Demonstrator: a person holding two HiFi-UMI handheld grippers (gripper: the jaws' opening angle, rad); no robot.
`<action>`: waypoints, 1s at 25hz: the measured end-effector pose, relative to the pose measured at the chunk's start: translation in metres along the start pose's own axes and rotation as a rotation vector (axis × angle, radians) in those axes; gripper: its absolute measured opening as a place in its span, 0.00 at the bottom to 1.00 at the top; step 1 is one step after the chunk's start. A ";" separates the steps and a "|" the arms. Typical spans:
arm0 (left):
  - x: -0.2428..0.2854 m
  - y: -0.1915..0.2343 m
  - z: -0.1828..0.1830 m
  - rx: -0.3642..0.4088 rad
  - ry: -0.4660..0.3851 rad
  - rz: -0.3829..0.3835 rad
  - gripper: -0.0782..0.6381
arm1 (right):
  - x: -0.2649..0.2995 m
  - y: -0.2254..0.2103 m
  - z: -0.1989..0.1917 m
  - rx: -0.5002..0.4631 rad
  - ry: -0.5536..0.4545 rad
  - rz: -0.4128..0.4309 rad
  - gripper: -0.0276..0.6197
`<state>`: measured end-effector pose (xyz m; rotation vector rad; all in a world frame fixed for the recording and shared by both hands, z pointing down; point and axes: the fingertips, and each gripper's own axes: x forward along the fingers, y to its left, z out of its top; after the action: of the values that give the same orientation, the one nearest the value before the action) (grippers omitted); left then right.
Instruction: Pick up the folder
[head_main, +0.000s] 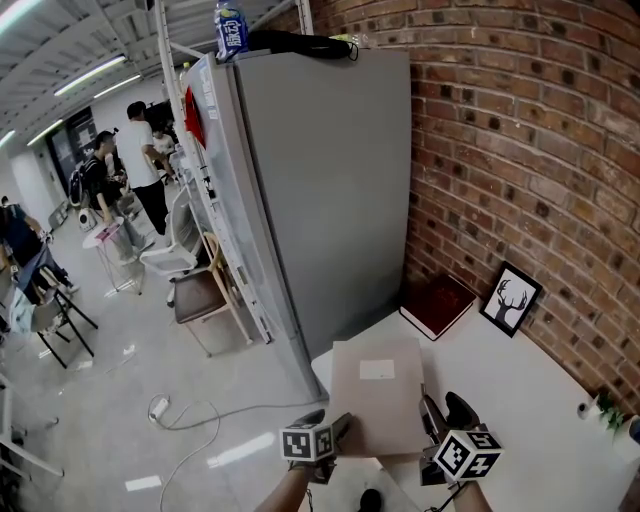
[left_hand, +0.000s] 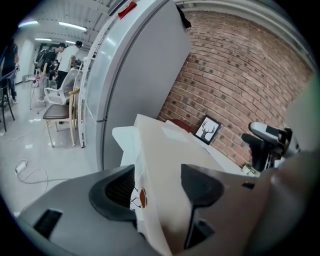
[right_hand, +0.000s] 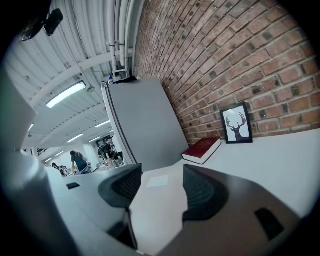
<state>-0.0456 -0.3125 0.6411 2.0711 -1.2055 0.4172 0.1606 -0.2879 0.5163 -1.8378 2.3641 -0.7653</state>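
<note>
A beige folder (head_main: 375, 395) with a small white label lies flat on the white table (head_main: 520, 400), near the table's corner. My left gripper (head_main: 342, 425) is at the folder's near left corner. In the left gripper view its jaws (left_hand: 155, 187) stand wide, with the folder's edge (left_hand: 170, 150) running up between them. My right gripper (head_main: 445, 412) is at the near right edge. In the right gripper view its jaws (right_hand: 156, 187) are also apart, and the folder's top face (right_hand: 160, 205) shows in the gap. Neither pair of pads visibly presses on it.
A dark red book (head_main: 437, 305) and a framed deer picture (head_main: 510, 298) stand at the back against the brick wall. A tall grey cabinet (head_main: 320, 180) rises just beyond the table's corner. A small plant (head_main: 605, 408) sits far right. Chairs (head_main: 195, 295) and people fill the room at left.
</note>
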 end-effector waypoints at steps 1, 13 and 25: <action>0.000 0.000 0.000 -0.002 0.004 -0.007 0.48 | 0.001 0.000 -0.001 0.003 0.003 0.000 0.42; 0.005 0.000 -0.005 0.002 0.060 -0.046 0.46 | 0.033 -0.013 -0.025 -0.056 0.118 0.006 0.43; 0.006 -0.001 -0.004 0.003 0.058 -0.028 0.46 | 0.091 -0.053 -0.055 -0.002 0.270 -0.051 0.45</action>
<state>-0.0414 -0.3138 0.6472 2.0617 -1.1407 0.4630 0.1634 -0.3616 0.6099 -1.9105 2.4793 -1.0797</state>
